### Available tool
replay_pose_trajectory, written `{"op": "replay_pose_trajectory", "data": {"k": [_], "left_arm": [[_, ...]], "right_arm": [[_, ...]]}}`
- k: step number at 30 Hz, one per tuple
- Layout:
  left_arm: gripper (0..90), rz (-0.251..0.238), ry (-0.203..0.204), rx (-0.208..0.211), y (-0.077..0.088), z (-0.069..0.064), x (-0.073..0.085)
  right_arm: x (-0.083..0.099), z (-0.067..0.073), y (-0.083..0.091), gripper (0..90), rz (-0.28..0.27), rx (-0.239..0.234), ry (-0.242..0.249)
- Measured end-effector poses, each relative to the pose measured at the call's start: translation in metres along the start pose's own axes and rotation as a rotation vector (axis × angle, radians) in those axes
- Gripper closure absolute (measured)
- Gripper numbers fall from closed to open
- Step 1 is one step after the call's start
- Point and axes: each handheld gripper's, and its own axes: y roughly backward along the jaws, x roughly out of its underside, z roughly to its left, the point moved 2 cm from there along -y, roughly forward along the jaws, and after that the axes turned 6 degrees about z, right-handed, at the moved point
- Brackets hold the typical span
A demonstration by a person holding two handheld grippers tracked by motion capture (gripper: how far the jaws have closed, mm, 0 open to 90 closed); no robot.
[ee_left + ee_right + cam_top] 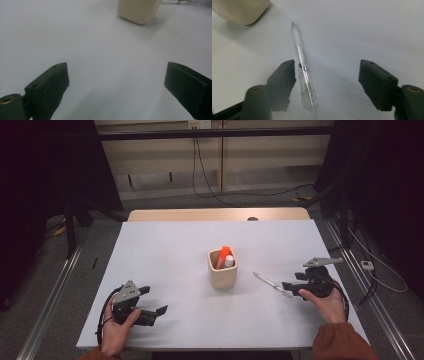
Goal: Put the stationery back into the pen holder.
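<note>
A clear plastic pen [270, 284] lies flat on the white table, right of a beige cup [222, 276]. My right gripper [293, 287] is open at the pen's near end. In the right gripper view the pen [302, 62] rests on the table between the jaws, close beside the left one, tip pointing toward the cup [239, 10]. My right gripper [327, 75] has no pad pressing on it. My left gripper [154, 301] rests open at the front left with nothing between its jaws. In its own view the left gripper [116, 82] faces the cup [138, 11].
The cup holds an orange marker [223, 255] and a white-capped item [229, 261]. The white table surface [165, 245] ends at a wooden strip at the back. Metal rails run along both sides, and cables lie on the floor beyond.
</note>
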Motion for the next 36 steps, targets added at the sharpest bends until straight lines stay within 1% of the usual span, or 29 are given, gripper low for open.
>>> {"op": "replay_pose_trajectory", "data": {"k": [2, 3, 4, 5, 7, 8, 9, 10, 11, 12, 13, 14, 15, 17, 18, 19, 20, 21, 22, 23, 24, 26, 28, 30, 32, 33, 35, 36], "left_arm": [[5.7, -0.003, 0.003, -0.006, 0.000, 0.001, 0.000], [5.7, 0.001, 0.006, -0.012, 0.001, 0.001, 0.000], [5.7, -0.004, 0.009, -0.008, 0.001, 0.001, 0.000], [5.7, -0.004, 0.013, -0.014, 0.002, 0.001, 0.000], [5.7, -0.005, 0.010, -0.017, 0.002, 0.002, 0.000], [5.7, -0.001, 0.015, -0.015, 0.002, 0.001, 0.000], [5.7, -0.004, 0.013, -0.016, 0.001, 0.001, 0.000], [5.7, -0.002, 0.011, -0.017, 0.001, 0.001, 0.000], [5.7, 0.000, 0.010, -0.015, 0.002, 0.001, 0.000], [5.7, -0.001, 0.010, -0.018, 0.002, 0.001, 0.000], [5.7, -0.001, 0.009, -0.018, 0.002, 0.002, 0.000], [5.8, -0.001, 0.010, -0.019, 0.002, 0.002, 0.000], [5.8, -0.001, 0.017, -0.019, 0.002, 0.002, 0.001], [5.8, -0.002, 0.021, -0.018, 0.001, 0.001, 0.001], [5.8, -0.001, 0.018, -0.018, 0.001, 0.002, 0.001], [5.8, -0.001, 0.019, -0.018, 0.001, 0.002, 0.001], [5.8, 0.000, 0.018, -0.014, 0.001, 0.002, 0.001], [5.8, 0.002, 0.017, -0.014, 0.001, 0.002, 0.001], [5.8, 0.002, 0.014, -0.016, 0.001, 0.002, 0.001], [5.8, 0.000, 0.019, -0.014, 0.001, 0.002, 0.001], [5.8, -0.001, 0.015, -0.013, 0.001, 0.002, 0.001], [5.8, 0.002, 0.013, -0.014, 0.001, 0.002, 0.001], [5.8, 0.003, 0.013, -0.017, 0.001, 0.002, 0.001], [5.8, 0.005, 0.017, -0.014, 0.000, 0.002, 0.001], [5.8, 0.007, 0.017, -0.013, 0.000, 0.002, 0.001], [5.8, 0.009, 0.016, -0.012, 0.000, 0.002, 0.001], [5.9, 0.009, 0.016, -0.010, 0.000, 0.002, 0.001], [5.9, 0.010, 0.014, -0.010, 0.000, 0.002, 0.001]], "right_arm": [[-0.002, 0.003, 0.000, 25.2, 0.000, -0.008, 0.023], [-0.003, 0.004, -0.001, 23.2, 0.001, -0.007, 0.032], [-0.005, 0.006, -0.002, 20.7, 0.003, 0.003, 0.041], [-0.006, 0.007, -0.003, 20.5, 0.013, 0.011, 0.046], [-0.008, 0.010, -0.006, 23.6, 0.018, 0.002, 0.067], [-0.010, 0.011, -0.007, 22.8, 0.016, 0.006, 0.078], [-0.011, 0.012, -0.008, 19.9, 0.013, 0.019, 0.088], [-0.013, 0.014, -0.010, 16.4, 0.016, 0.031, 0.085], [-0.016, 0.015, -0.011, 16.2, 0.019, 0.031, 0.083], [-0.018, 0.017, -0.013, 16.6, 0.028, 0.021, 0.075], [-0.021, 0.018, -0.014, 16.6, 0.031, 0.020, 0.077], [-0.023, 0.020, -0.016, 16.3, 0.034, 0.029, 0.088], [-0.026, 0.021, -0.018, 16.6, 0.038, 0.026, 0.085], [-0.031, 0.022, -0.023, 18.7, 0.065, 0.001, 0.100], [-0.034, 0.023, -0.026, 18.2, 0.081, -0.011, 0.100], [-0.037, 0.023, -0.028, 20.1, 0.090, -0.019, 0.105], [-0.040, 0.023, -0.030, 22.0, 0.111, -0.040, 0.115], [-0.043, 0.023, -0.033, 20.7, 0.124, -0.054, 0.117], [-0.045, 0.023, -0.036, 21.4, 0.133, -0.058, 0.115], [-0.046, 0.022, -0.039, 22.8, 0.146, -0.061, 0.125], [-0.048, 0.022, -0.041, 22.8, 0.166, -0.063, 0.128], [-0.051, 0.022, -0.045, 25.8, 0.191, -0.064, 0.137], [-0.054, 0.021, -0.048, 28.1, 0.210, -0.058, 0.153], [-0.056, 0.021, -0.050, 32.9, 0.222, -0.069, 0.170], [-0.058, 0.021, -0.055, 34.3, 0.249, -0.067, 0.195], [-0.060, 0.022, -0.056, 36.1, 0.259, -0.073, 0.195], [-0.063, 0.024, -0.059, 40.5, 0.264, -0.074, 0.210], [-0.064, 0.026, -0.060, 42.5, 0.265, -0.082, 0.222]]}}
